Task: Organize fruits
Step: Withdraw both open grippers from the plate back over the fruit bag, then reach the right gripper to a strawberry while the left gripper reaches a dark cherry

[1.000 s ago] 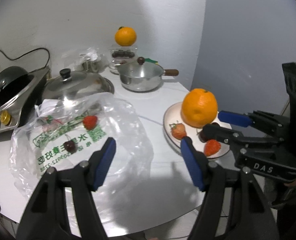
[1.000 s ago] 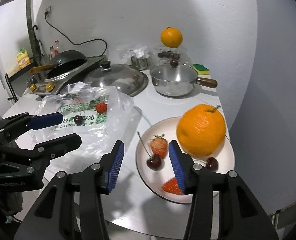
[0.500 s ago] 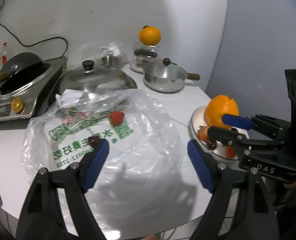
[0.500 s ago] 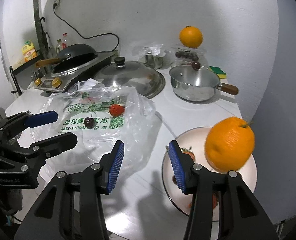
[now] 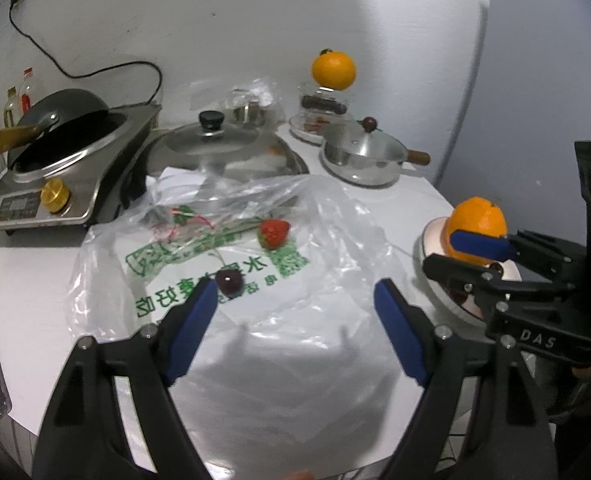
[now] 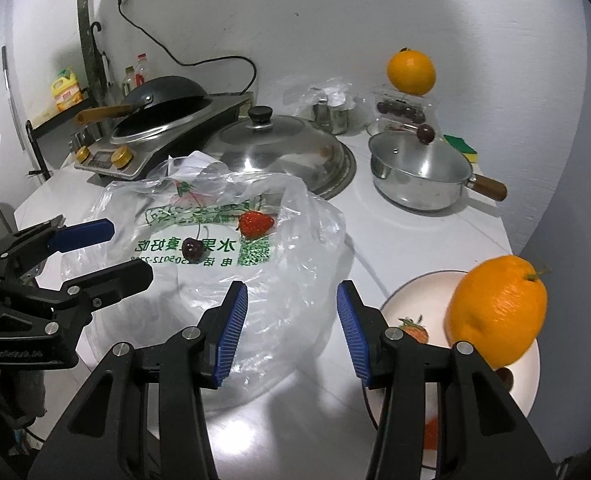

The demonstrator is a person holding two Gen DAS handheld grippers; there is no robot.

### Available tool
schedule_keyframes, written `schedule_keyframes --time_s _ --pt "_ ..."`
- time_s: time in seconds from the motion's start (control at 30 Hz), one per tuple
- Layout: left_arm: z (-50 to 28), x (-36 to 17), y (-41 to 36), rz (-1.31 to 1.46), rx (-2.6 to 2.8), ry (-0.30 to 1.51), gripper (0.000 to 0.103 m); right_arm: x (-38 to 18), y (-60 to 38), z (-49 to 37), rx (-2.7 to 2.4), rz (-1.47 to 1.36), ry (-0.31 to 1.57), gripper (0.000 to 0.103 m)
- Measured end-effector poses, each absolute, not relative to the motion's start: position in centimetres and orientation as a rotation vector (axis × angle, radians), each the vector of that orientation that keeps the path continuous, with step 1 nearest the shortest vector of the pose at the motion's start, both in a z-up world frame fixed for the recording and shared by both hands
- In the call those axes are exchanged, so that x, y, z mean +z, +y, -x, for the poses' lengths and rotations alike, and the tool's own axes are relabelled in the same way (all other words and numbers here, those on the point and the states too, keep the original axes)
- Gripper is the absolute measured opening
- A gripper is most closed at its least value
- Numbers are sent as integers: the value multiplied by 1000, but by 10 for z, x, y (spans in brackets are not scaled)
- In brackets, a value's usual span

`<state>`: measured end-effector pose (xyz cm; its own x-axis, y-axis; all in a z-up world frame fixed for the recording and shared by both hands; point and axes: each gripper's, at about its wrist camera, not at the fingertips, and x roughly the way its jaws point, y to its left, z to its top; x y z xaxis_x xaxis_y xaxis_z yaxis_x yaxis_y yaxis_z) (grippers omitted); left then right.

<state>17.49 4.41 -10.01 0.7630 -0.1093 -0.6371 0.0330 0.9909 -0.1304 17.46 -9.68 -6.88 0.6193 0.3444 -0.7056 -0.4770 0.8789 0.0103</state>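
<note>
Two grippers over a crowded white surface, both wide open and holding nothing: left gripper and right gripper poised above a crumpled clear plastic bag with green print. On the bag: one strawberry and, just left of it and nearer the cameras, one dark cherry. Right of the bag: a white plate carrying one large orange, one strawberry partly hidden behind the right gripper's finger, and more small fruit too hidden to count. Behind the bag: a domed steel lid, a lidded saucepan with a cherry-like knob, a black wok on a cooker, and a second orange atop a clear box of cherries.
</note>
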Motion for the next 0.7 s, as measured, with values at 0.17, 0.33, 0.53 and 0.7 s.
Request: schedule_keyframes --time_s 0.17,0.33,0.53,0.7 --pt "-182 -105 57 128 -55 707 82 -71 -88 -184 492 185 767 58" --pt "-191 -111 71 141 -35 718 82 -76 -79 -194 505 190 776 58" --pt "-202 -118 83 150 -14 729 82 -81 -64 -208 529 199 785 58" --pt "-210 -124 91 152 0 740 82 -88 -51 -219 552 200 792 58"
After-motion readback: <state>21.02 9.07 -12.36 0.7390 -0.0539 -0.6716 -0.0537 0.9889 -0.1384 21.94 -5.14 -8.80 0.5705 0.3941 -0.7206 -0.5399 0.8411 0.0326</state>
